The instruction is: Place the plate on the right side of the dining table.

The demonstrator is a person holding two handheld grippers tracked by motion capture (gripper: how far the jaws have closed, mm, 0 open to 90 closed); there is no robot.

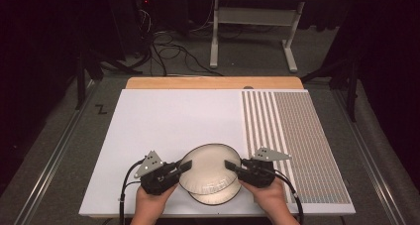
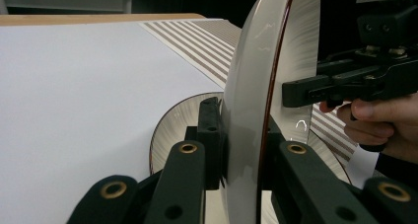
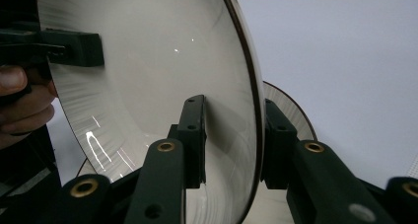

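The upper plate [image 1: 208, 166] hangs between both grippers, left gripper [image 1: 179, 168] and right gripper [image 1: 233, 166] fingers clamped on opposite rims, directly above the lower plate [image 1: 216, 196].

Glossy smooth ceramic-looking plate [image 1: 208, 168], matt white board [image 1: 168, 121], matt black plastic tongs [image 2: 241, 157].

Both tongs are black, the left tongs [image 1: 184, 166] and the right tongs [image 1: 230, 165] alike. Each carries a grey three-cornered plate on top (dotted with small dark holes) and trails a black cable. Brass-coloured rivets ring the jaw links. The forearms are bare.
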